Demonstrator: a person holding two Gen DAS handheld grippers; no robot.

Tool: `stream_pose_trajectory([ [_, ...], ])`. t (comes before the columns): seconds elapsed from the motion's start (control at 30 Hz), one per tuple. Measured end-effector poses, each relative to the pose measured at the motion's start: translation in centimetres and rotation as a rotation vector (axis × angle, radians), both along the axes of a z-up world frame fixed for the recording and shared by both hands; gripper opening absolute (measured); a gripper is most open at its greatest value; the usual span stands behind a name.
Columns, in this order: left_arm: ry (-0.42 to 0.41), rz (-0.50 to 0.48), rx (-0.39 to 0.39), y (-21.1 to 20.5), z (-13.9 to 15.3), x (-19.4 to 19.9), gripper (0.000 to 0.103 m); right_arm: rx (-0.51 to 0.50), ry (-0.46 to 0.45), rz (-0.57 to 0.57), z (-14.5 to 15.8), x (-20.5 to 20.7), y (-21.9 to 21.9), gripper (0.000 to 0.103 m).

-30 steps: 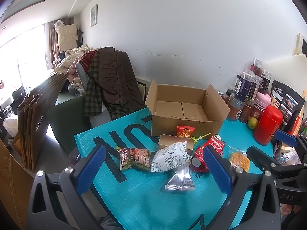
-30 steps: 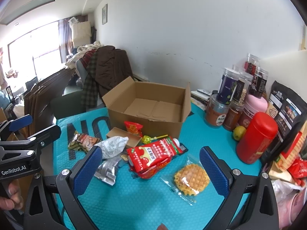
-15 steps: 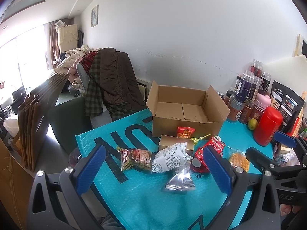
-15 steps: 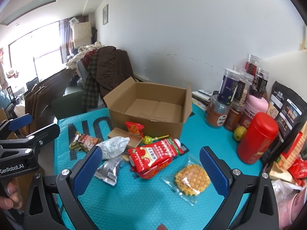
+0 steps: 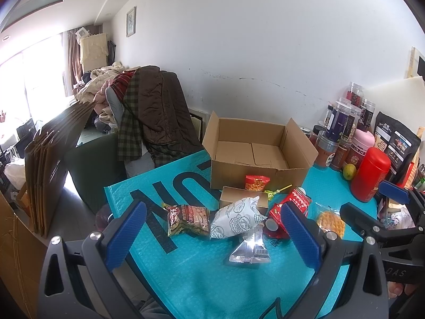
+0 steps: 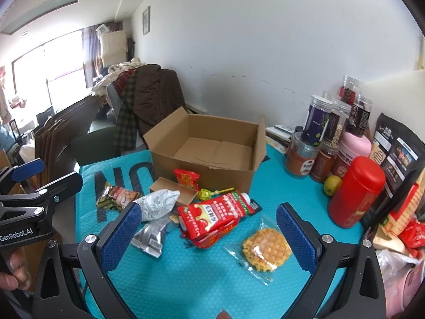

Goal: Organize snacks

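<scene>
An open, empty cardboard box (image 5: 259,151) (image 6: 212,148) stands at the back of the teal mat (image 5: 191,273) (image 6: 186,279). In front of it lie loose snacks: a dark peanut packet (image 5: 187,219) (image 6: 117,195), a white patterned bag (image 5: 236,218) (image 6: 155,203), a silver sachet (image 5: 251,248) (image 6: 150,236), a red carton pack (image 5: 288,208) (image 6: 215,216), a wrapped waffle (image 5: 329,220) (image 6: 265,248), a small red packet (image 5: 256,183) (image 6: 187,178), a lollipop (image 6: 209,192) and a small brown box (image 5: 239,195). My left gripper (image 5: 212,239) and right gripper (image 6: 209,238) hover open above the near mat, holding nothing.
Jars (image 6: 321,133), a red canister (image 6: 356,191), a green fruit (image 6: 330,184) and black pouches (image 6: 398,156) crowd the right side. A chair heaped with clothes (image 5: 148,114) and flat cardboard sheets (image 5: 50,159) stand left, off the table. A hand (image 6: 13,271) grips the left handle.
</scene>
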State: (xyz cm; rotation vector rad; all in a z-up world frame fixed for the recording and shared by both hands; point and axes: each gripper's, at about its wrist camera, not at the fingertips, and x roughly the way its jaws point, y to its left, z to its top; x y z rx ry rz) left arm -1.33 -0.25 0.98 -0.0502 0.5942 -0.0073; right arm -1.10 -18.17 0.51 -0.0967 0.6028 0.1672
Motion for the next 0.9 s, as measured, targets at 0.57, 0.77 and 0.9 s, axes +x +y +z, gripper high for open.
stream_pose_trajectory([
  [0.57,0.001,-0.007,-0.001,0.1,0.1,-0.2,0.103,0.001,-0.001,0.000,0.0,0.0,0.0,0.103],
  [0.77,0.009,-0.033,-0.004,0.4,0.2,0.2,0.103,0.004,-0.001,-0.003,0.2,0.1,0.5,0.103],
  [0.9,0.026,-0.061,-0.019,0.9,-0.2,0.9,0.103,0.008,-0.006,-0.010,0.2,0.2,0.7,0.103],
])
